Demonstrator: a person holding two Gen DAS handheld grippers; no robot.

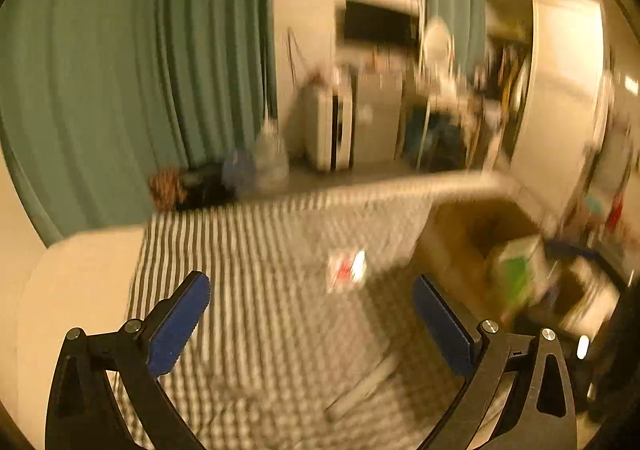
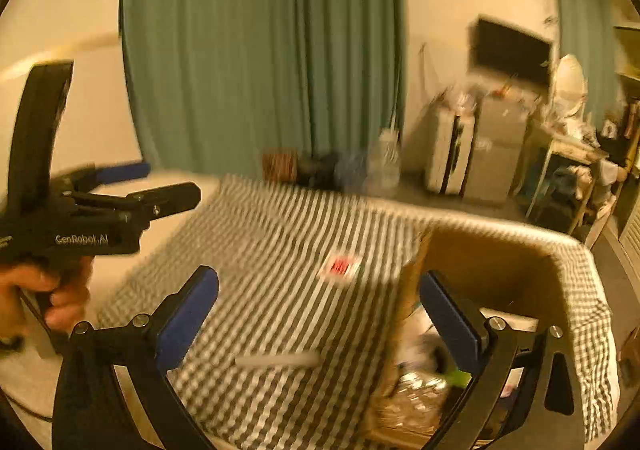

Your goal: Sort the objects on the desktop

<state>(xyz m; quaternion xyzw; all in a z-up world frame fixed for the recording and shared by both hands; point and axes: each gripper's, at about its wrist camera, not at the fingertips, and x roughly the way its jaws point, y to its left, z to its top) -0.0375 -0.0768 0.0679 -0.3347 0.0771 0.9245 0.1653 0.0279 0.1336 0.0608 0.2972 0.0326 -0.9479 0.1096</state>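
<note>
Ref. landmark: cardboard box (image 2: 496, 278), open-topped, on the bench.

1. Bench (image 2: 280, 250), covered w/ checked cloth. It carries the box at its right-hand end as seen from the right wrist view; the cloth runs under the box and drapes off past it.
2. Box: already holds sorted items. A green-and-white carton (image 1: 516, 270) stands inside; foil-like packets also inside, too blurred to ID.
3. Left gripper (image 2: 160, 185): held well left of the box, in the person's left hand (image 2: 60, 290). Jaws released, spread wide, nothing between them.
4. Right gripper (image 2: 320, 310): just beside the box's near-left wall, one finger over the box interior. Jaws released, spread wide, empty.
5. White stick-shaped item (image 2: 276, 360): lies flat on the cloth, left of the box, nearer the viewer. Not yet sorted.
6. Red-and-white packet (image 2: 340, 266): flat on the cloth, just left of the box, farther back. Not yet sorted.

Risks (judgement):
- Both views heavily blurred, so hands likely moving fast. Fast approach = misjudged pick or a jaw striking the box wall.
- Packet and stick lie flat and thin. Jaws may pinch cloth along w/ item and drag the cloth, shifting the box.
- Both grippers converging on same item = collision.
</note>
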